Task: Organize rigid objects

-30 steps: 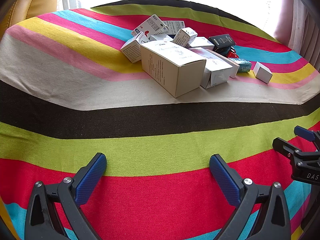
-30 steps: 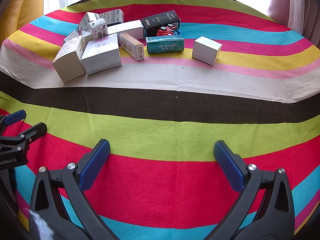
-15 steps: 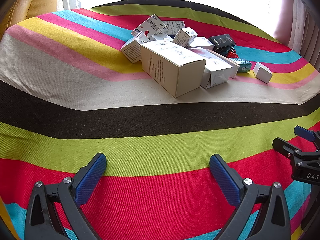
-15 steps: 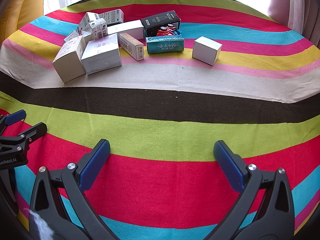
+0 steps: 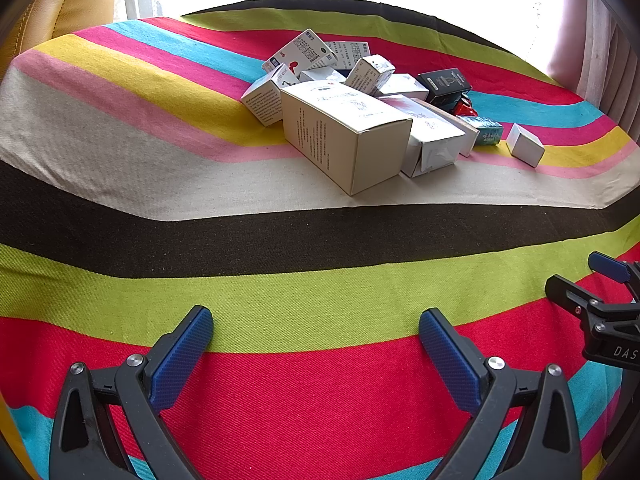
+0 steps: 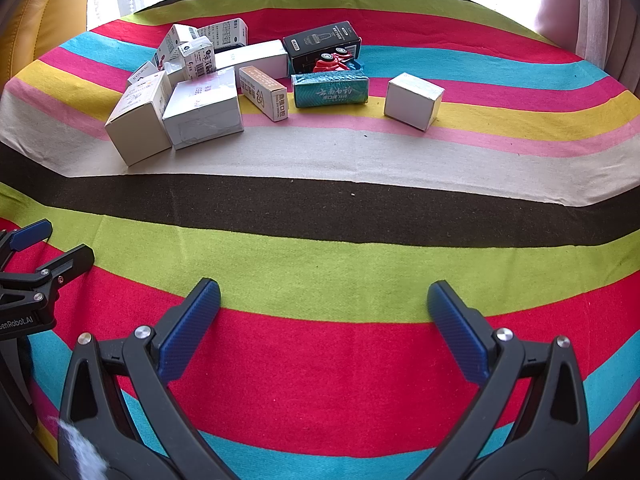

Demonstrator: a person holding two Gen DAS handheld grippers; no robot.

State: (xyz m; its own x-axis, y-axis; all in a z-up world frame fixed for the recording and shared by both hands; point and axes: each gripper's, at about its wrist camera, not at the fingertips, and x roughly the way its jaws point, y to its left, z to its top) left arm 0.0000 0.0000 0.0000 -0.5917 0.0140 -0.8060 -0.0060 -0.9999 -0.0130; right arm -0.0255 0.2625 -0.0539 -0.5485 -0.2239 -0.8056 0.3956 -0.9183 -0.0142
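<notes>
Cardboard boxes (image 6: 200, 108) cluster far left on the striped cloth-covered desk (image 6: 320, 208) — small white box (image 6: 414, 100) apart, right; left tongs (image 5: 316, 334) and right tongs (image 6: 324, 304) wide, empty, bare cloth between.

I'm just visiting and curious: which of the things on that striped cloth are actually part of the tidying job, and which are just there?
Part of the job:
- pile of white cartons
- teal box
- black box
- lone white box
- red toy
- left gripper and right gripper, both open

Just there:
- striped cloth
- yellow chair
- curtain
</notes>
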